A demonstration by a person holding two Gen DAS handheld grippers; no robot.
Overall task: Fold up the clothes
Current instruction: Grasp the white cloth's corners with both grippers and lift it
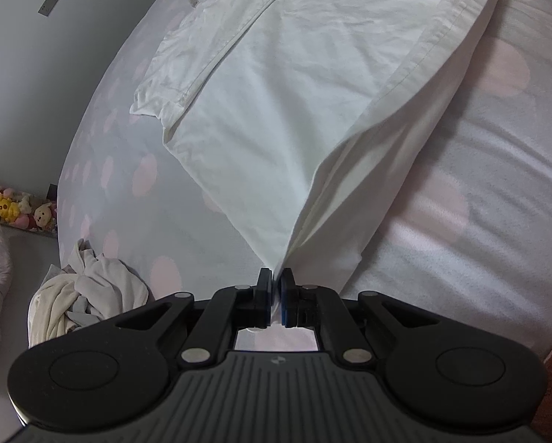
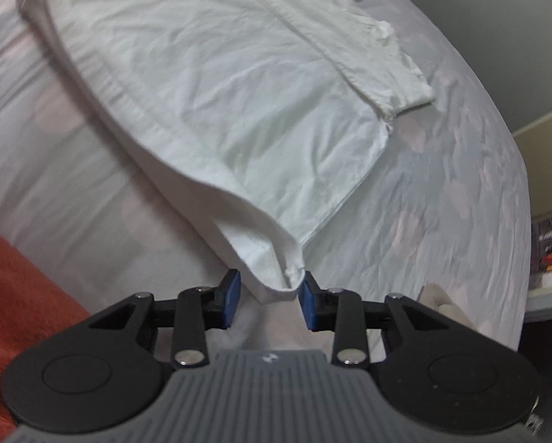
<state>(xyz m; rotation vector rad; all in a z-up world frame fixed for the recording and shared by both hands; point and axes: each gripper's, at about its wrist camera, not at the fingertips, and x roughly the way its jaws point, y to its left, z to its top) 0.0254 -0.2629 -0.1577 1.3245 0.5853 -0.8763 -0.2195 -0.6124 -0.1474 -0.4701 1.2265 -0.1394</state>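
Left gripper: pointed steeply down at the bed; jaws are drawn almost fully together and a corner of the white garment is pinched between the blue pads.
Left grip effect: the cloth is pulled up from the pads into a taut, tent-like ridge that fans out away from the gripper.
Right gripper: also angled steeply down; jaws are set partly apart. The opposite hem corner hangs between the pads. Contact is seen at the right pad only; a gap is left at the left pad, so no clamped hold is shown.
Garment position: spread across the bedsheet, most of it lying flat, with the two near corners lifted at the grippers.
Garment appearance: white woven cloth, lightly creased, with a stitched hem along the near edge and a long seam or placket running away from the camera. A sleeve with a cuff is laid beside the body panel at the far side.
Bedsheet: pale, with faint pink dots.
Other cloth: a crumpled cream pile is seen at the bed's edge, well apart from the garment.
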